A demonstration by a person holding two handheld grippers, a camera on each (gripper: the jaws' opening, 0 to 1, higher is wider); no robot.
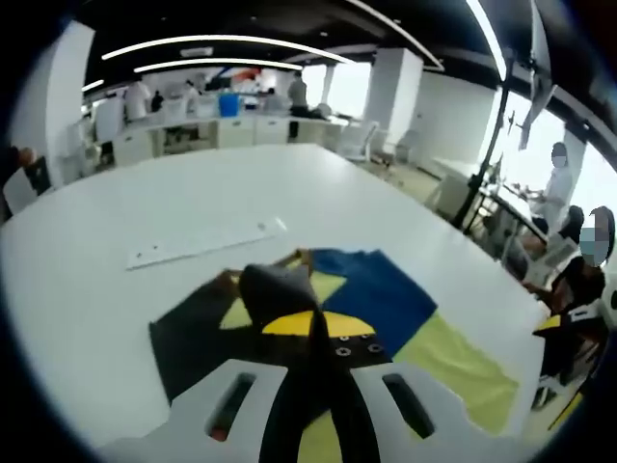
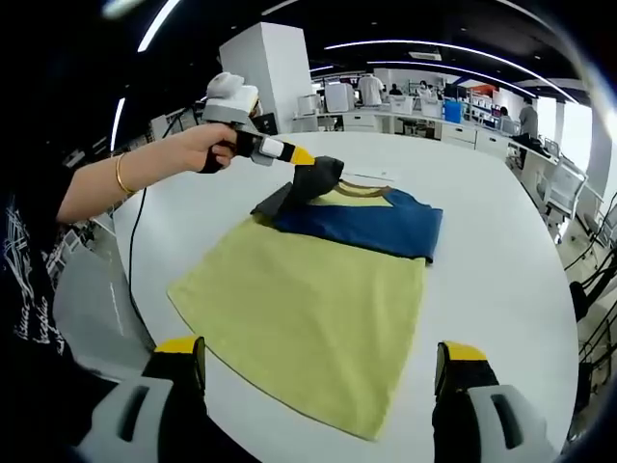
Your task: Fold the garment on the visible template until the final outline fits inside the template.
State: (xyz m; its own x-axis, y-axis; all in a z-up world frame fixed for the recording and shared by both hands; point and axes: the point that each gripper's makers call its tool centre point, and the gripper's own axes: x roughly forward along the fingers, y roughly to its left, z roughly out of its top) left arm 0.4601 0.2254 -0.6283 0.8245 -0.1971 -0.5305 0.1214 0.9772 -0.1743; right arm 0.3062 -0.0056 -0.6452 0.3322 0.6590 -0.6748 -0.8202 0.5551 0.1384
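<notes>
the left gripper [image 2: 313, 176], upper centre, is clenched on the garment's [image 2: 318, 299] dark sleeve [image 2: 280, 201]; carry it flat inward, right gripper [image 2: 318, 371] released below.

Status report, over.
Left gripper shut on sleeve. Right gripper open over shirt. Shirt partly folded on table. Nothing in way.

Gold bracelet [image 2: 122, 175] — black printed sleeve [image 2: 24, 280]
</notes>
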